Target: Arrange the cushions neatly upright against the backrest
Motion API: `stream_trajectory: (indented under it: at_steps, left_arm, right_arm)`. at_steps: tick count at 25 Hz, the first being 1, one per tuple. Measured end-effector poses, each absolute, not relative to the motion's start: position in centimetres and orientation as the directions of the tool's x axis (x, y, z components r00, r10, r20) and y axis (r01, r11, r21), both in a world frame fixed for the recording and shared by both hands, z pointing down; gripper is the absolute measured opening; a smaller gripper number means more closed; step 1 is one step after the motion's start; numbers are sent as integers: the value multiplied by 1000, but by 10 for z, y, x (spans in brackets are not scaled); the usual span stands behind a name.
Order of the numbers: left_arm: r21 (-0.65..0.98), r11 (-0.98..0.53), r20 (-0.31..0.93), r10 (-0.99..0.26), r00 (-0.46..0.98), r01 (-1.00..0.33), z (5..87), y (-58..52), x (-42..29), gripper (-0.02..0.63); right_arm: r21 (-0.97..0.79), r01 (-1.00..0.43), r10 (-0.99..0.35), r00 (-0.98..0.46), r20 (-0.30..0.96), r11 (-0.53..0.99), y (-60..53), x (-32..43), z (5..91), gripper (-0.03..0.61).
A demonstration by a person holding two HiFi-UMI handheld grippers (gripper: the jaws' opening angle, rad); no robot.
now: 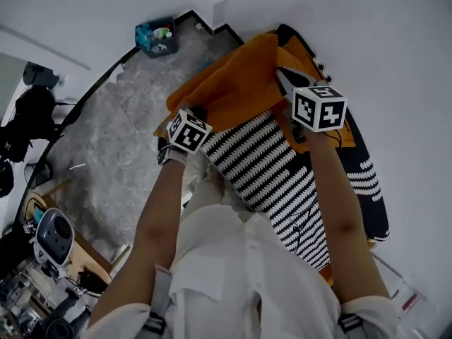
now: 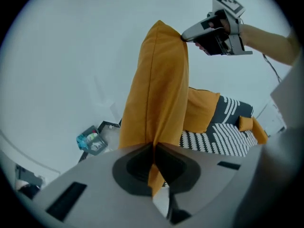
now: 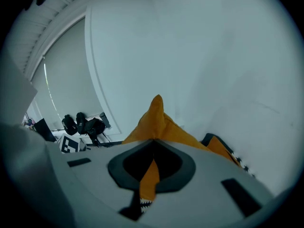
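The grey stone floor point(image 1: 120, 147) runs along the left side of the sofa point(image 1: 282, 182), whose seat has a black-and-white striped cover and whose other long side lies against the white wall. Over the sofa's far end, the large orange cushion point(image 1: 236, 83) is held up on edge, stretched between the two grippers. A second orange cushion point(image 2: 202, 110) lies on the striped seat behind it, touching a dark cushion with white dashes point(image 2: 233, 109). The left gripper point(image 2: 154, 156) has its jaws pinched tight on the fabric at the big cushion's lower edge. The right gripper point(image 3: 151, 152) is likewise clamped on orange fabric, at the cushion's upper corner nearer the wall. A small blue basket point(image 1: 156, 37) of oddments stands on the floor by the wall, past the sofa's far end.
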State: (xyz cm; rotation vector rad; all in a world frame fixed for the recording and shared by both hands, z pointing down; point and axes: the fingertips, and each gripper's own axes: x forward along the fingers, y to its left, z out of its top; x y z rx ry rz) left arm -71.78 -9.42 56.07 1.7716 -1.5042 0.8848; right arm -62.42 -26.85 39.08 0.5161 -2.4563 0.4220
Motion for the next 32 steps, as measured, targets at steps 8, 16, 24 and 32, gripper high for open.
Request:
stream_trajectory:
  at_steps: [8,16,24,32]
  left_arm:
    - [-173,-225,806,-592,-6,-959,480,-107,-725,21]
    - [-273,-343,795,-607,-10,-899,432,-116,-660,21]
    - [-296,-505,806,-588,72,-811,420,-104,-518,21]
    - [-291,-629,822,-550,148,-721,416,-115,-353,20]
  right_arm:
    - [-290,-478,-317,-830,460,829,-255,-552,358,12]
    - [-356,-553,-418,-821,390,753,-234,-449,353,11]
    - [-349,-652,-518,-753,405,673,-194,-291,359,11]
    - [-318,-767,-608,-638,473,558,-165,-112,376,15]
